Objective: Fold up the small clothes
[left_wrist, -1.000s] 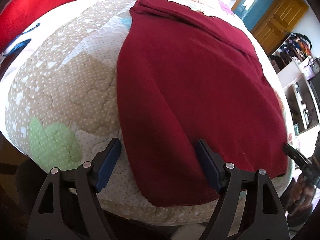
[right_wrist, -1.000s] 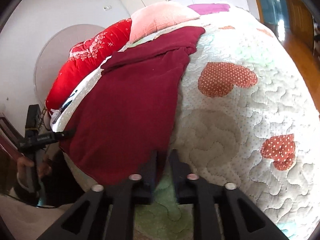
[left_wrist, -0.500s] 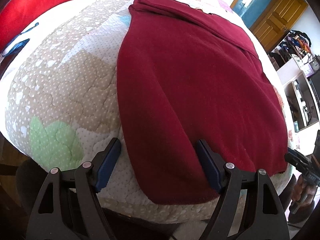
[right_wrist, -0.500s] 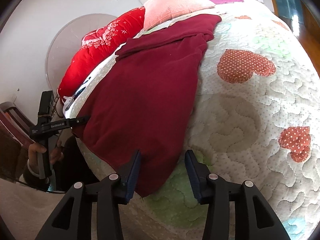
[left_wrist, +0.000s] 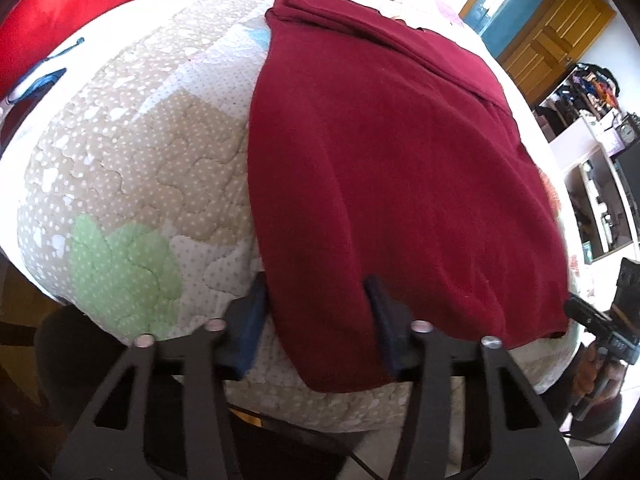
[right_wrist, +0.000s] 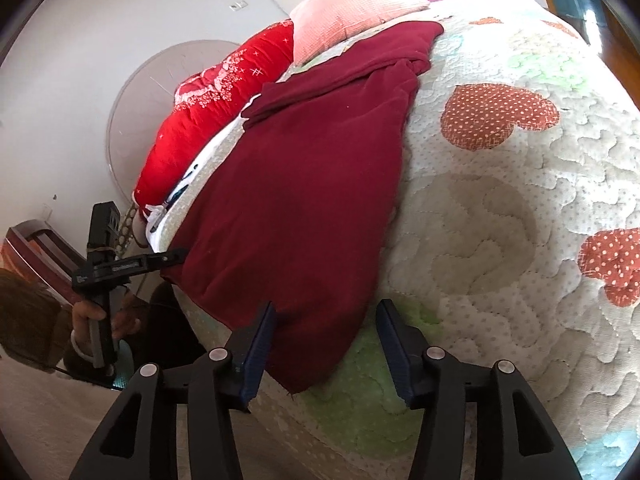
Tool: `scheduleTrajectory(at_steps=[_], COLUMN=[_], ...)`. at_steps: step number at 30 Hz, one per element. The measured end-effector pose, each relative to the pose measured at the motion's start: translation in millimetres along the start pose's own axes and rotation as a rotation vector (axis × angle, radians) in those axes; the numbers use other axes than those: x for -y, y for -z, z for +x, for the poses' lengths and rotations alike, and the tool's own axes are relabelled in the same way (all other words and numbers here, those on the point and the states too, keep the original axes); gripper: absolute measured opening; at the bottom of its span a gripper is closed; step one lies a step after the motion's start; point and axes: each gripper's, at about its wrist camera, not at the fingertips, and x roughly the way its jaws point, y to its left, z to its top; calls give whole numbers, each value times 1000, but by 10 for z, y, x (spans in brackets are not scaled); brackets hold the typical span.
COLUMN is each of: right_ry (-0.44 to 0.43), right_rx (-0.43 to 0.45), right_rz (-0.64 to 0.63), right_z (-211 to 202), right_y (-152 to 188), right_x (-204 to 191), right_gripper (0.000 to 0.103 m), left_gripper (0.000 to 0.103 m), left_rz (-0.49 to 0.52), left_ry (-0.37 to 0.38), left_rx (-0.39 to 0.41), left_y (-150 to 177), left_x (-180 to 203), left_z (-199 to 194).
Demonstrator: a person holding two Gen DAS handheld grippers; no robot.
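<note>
A dark red garment point(left_wrist: 392, 152) lies spread flat along the quilted bed, its folded top edge at the far end. It also shows in the right wrist view point(right_wrist: 304, 184). My left gripper point(left_wrist: 316, 312) is open, its jaws on either side of the garment's near left hem corner at the bed's edge. My right gripper point(right_wrist: 326, 344) is open with its jaws around the near right hem corner. Neither has closed on the cloth. The left gripper point(right_wrist: 172, 257) also shows from the side in the right wrist view.
The patchwork quilt point(right_wrist: 500, 216) covers the bed. A red duvet point(right_wrist: 208, 108) and a pink pillow point(right_wrist: 348, 12) lie at the head. Wooden doors point(left_wrist: 556, 28) and shelves point(left_wrist: 600, 184) stand beyond the far side.
The right gripper opened from shut and drew back to the hem corner. The left gripper's jaws narrowed around its hem corner and moved forward a little.
</note>
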Motion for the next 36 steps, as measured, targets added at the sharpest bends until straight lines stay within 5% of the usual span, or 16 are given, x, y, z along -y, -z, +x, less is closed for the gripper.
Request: scheduleTrajectory(at_steps=[6, 8, 12, 17, 23, 29, 31, 33, 36], right_ry=[-51, -55, -82, -152, -98, -24, -16, -16, -19], right_rx=[18, 8, 11, 151, 296, 339, 328, 321, 315], right_rz=[-3, -41, -104, -100, -51, -62, -69, -65, -36], right_z=[114, 203, 268, 66, 69, 167, 220, 273, 318], right_y=[11, -1, -132, -611, -1425, -2054, -2081, -2084, -2060], right_x=[-53, -129, -270, -307, -223, -175, -149, -141, -83], right_gripper=[46, 24, 13, 12, 11, 11, 11, 11, 11], left_gripper=[14, 13, 10, 9, 9, 10, 12, 32, 48], left_rz=[29, 6, 21, 40, 48, 17, -29, -91, -182], left_ry=[4, 34, 52, 50, 48, 143, 188, 235, 300], left_rx=[6, 8, 42, 136, 204, 153, 90, 36, -27], left_y=[-47, -112, -304, -747, -1510, -1502, -1377, -1194, -855], left_x=[71, 40, 90, 135, 229, 175, 96, -8, -122], left_z=[-41, -86, -203, -360, -255, -229, -152, -75, 52])
